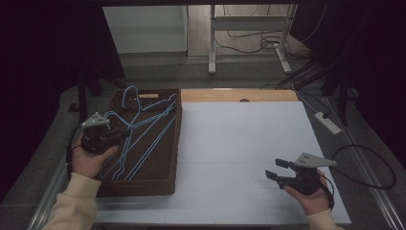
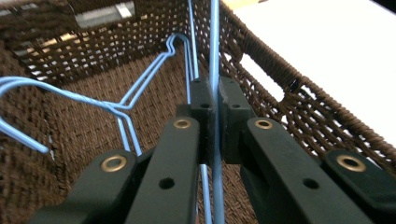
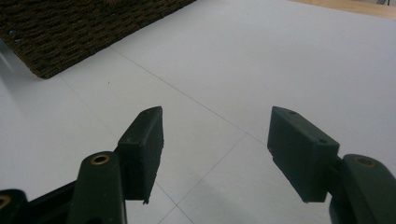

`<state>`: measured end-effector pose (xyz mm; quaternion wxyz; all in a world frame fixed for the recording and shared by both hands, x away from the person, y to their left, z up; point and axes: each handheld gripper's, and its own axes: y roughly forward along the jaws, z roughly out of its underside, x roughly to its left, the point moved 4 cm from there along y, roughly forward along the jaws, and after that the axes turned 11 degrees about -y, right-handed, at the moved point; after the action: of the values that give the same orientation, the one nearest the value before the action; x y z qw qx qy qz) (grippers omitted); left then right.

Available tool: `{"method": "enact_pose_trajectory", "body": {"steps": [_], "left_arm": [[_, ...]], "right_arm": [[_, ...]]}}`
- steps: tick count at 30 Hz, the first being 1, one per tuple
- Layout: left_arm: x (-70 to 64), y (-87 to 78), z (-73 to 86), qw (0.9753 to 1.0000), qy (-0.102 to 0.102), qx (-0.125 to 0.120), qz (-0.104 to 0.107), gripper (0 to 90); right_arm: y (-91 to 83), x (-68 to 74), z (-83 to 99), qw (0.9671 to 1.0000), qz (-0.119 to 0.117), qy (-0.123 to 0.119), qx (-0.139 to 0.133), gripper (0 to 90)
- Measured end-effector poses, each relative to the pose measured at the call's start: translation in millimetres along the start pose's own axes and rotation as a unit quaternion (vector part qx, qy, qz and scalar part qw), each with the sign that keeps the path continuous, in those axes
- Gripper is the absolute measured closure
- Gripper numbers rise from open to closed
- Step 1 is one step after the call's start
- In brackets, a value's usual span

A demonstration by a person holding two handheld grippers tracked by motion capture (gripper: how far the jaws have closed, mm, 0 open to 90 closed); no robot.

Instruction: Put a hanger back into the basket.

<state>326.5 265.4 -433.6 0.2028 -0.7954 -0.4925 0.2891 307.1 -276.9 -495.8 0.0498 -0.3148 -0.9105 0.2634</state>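
A dark brown wicker basket (image 1: 173,158) stands at the table's left side and holds several light blue wire hangers (image 1: 143,129). My left gripper (image 1: 125,132) reaches into the basket from the left and is shut on the wire of one blue hanger (image 2: 215,51), which runs straight up between its jaws. Another hanger (image 2: 140,91) lies on the basket floor beyond. My right gripper (image 1: 276,169) hovers open over the white table surface (image 3: 261,60) at the front right, with nothing between its fingers.
The basket's corner (image 3: 60,42) lies ahead and to the left of the right gripper. A wooden strip (image 1: 239,95) borders the table's far edge. A white power strip (image 1: 327,122) and cables lie on the floor at the right.
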Motion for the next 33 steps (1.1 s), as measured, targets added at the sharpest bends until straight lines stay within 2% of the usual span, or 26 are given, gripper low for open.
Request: {"method": "enact_pose_trajectory", "body": {"steps": [12,18,21,28,31,33], "left_arm": [[3.7,26.4,9.7,0.9987,-0.014,0.049,-0.006,86.0],[7.2,32.3,15.6,0.9976,-0.021,0.064,-0.014,86.0],[8.8,35.1,18.3,0.9961,-0.021,0.082,-0.025,85.8],[15.4,42.8,24.2,0.9902,-0.034,0.125,-0.053,85.4],[20.1,44.8,25.4,0.9888,-0.035,0.128,-0.069,83.3],[23.4,45.1,25.1,0.9885,-0.040,0.124,-0.076,76.7]], "right_arm": [[0.4,0.2,0.2,1.0000,0.000,-0.002,0.002,37.0],[0.4,0.2,0.2,1.0000,0.000,-0.002,0.001,37.0],[0.6,0.2,0.2,1.0000,0.000,-0.003,0.002,37.0],[0.6,0.2,0.3,1.0000,0.000,-0.003,0.003,37.0],[0.7,0.2,0.4,1.0000,0.000,-0.003,0.003,37.0],[0.6,0.2,0.4,1.0000,0.000,-0.003,0.003,37.0]]}}
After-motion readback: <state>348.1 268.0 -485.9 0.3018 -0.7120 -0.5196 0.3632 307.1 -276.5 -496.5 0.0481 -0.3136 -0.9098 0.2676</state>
